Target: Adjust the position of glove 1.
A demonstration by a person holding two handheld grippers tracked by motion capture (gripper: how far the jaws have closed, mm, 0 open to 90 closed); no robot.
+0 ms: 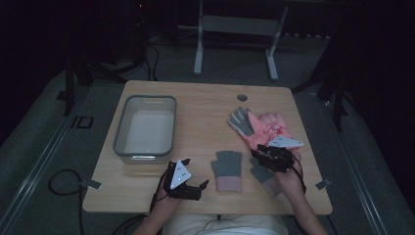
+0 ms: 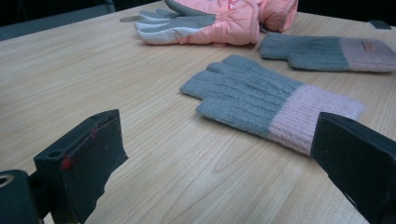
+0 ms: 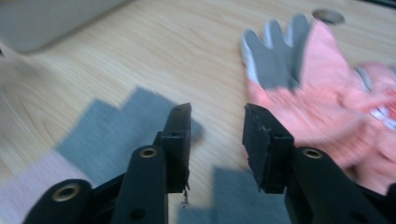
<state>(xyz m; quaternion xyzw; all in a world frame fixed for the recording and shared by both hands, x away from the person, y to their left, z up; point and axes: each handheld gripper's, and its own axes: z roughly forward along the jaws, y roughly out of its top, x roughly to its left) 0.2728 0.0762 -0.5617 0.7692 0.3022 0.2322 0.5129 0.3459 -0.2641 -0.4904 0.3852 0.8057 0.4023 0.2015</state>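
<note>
1. High view: a wooden tabletop carries a grey plastic tub at its left part, with nothing visible inside. To the right of the tub, near the front edge, lies a grey knit glove with a pink cuff, fingers pointing away from the person. Farther right of the tub lies a second grey knit glove, partly under the right claw. Beyond that claw lies a pair of pink ski gloves with grey palms. The left claw rests just in front of the tub's near right corner, jaws apart and pointing toward the first knit glove. A round cable hole sits at the far edge.

2. Left gripper view: the left claw stands wide open with bare tabletop between its jaws. The first knit glove lies just beyond the jaws, its pink cuff close to the right jaw, not touching as far as I can tell. The second knit glove lies behind it, and the ski gloves farther back.

3. Right gripper view: blurred. The right claw is partly open, nothing between its jaws, hovering above the tabletop. A knit glove lies below left of the jaws, another grey patch beneath them; the ski gloves lie to the right.
</note>
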